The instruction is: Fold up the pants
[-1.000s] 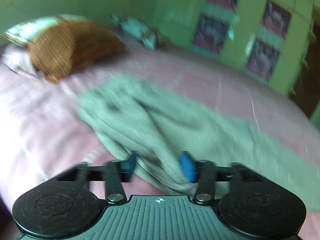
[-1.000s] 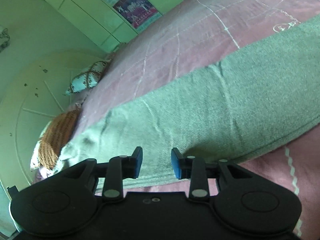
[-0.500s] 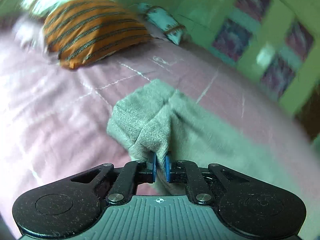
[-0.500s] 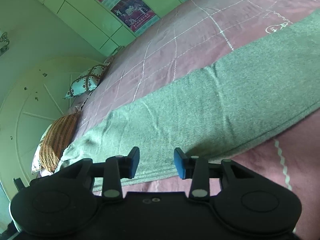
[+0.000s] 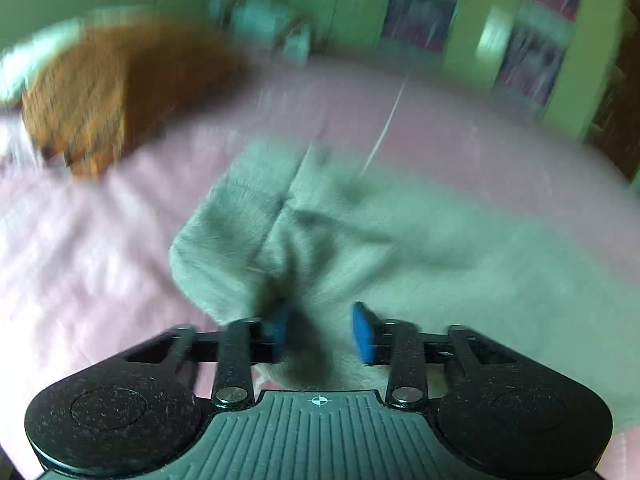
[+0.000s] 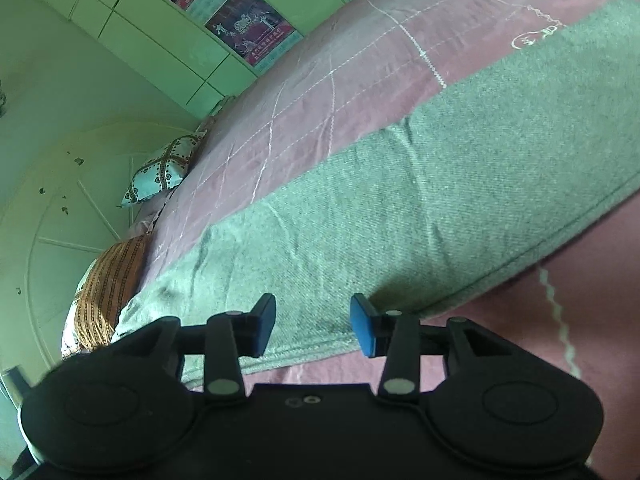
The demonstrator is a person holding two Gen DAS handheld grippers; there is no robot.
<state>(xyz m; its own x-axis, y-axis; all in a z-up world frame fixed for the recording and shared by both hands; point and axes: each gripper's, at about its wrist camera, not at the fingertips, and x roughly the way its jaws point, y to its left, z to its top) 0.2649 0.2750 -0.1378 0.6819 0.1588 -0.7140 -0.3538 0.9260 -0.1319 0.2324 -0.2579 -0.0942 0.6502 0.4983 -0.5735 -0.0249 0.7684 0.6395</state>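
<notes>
While the grey pants (image 6: 420, 216) lie stretched along the pink bed (image 6: 320, 80), both claws wait at the near edge, so I judge that the step in hand is to take this edge and fold the cloth.

To do it well, each claw should bite one clean layer of the hem, not a loose bunch, and both should lift together so that the fabric stays flat and the edges meet.

At the left claw (image 5: 320, 330), the picture is blurred. Its jaws have just been opening after a pinch, and now they stand a little apart. A raised ridge of cloth is between the blue pads (image 5: 362, 332), but they do not seem to press on it, so I read this claw as open with the cloth inside. The pants are bunched here at their end, near the orange pillow (image 5: 116, 92).

Near the long edge, the right claw (image 6: 314, 330) is open too, and its jaws have just been widening slightly. The hem lies under the gap, not gripped. This claw points downward at a slant over the bed, and the left one points down more steeply. A patterned cushion (image 6: 160, 170) lies far behind, beside the green wall.
</notes>
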